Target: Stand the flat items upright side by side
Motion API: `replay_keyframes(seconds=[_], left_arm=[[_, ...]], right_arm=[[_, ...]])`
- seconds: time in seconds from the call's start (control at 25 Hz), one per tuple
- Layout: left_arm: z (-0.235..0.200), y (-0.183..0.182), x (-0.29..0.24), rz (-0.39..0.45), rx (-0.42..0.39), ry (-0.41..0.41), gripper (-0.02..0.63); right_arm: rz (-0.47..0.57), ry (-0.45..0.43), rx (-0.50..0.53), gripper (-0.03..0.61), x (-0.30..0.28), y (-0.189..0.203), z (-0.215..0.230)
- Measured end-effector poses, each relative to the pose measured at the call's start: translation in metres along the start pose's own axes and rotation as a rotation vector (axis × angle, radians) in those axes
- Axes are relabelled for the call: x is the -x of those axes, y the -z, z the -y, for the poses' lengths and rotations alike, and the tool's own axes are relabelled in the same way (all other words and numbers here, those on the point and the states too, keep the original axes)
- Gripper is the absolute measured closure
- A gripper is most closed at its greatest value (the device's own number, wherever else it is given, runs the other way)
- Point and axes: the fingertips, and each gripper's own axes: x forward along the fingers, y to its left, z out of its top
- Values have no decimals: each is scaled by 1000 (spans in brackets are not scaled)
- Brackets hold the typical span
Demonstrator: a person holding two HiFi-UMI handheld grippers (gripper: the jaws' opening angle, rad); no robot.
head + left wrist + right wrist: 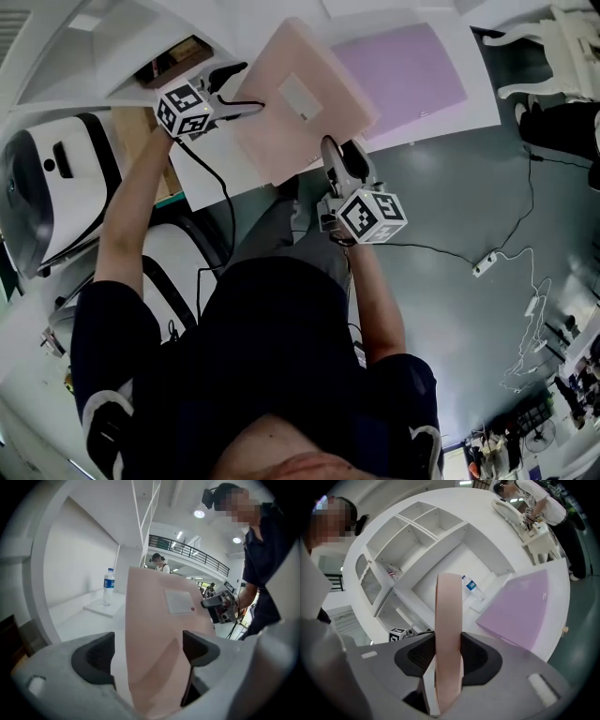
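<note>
A flat pink case [300,94] hangs above the white table [473,108], tilted and carried between both grippers. My right gripper [339,155] is shut on its near edge; in the right gripper view both pads press the thin pink edge [449,620]. My left gripper [251,86] stands open at the case's left edge. In the left gripper view the pink face [159,634] lies between the jaws, with a gap beside the left pad [96,656]. A flat purple case [403,75] lies on the table to the right, also seen as the purple case [520,611].
A white shelf unit [417,541] with open compartments stands behind the table. A water bottle [471,586] lies on the tabletop near it. A power strip [485,264] and cables lie on the grey floor. A white chair [553,47] is at the far right.
</note>
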Motion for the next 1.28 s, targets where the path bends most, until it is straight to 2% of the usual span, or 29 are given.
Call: replay_keyframes(seconds=[0.48, 1.08, 1.28], left_arm=[[3, -45, 43, 217, 6, -271, 149], [36, -69, 90, 337, 0, -441, 169], [44, -71, 107, 380, -10, -501, 235]], right_arm=[[47, 20, 279, 421, -12, -66, -33], [124, 2, 542, 420, -65, -125, -71], [132, 7, 618, 420, -98, -129, -77]])
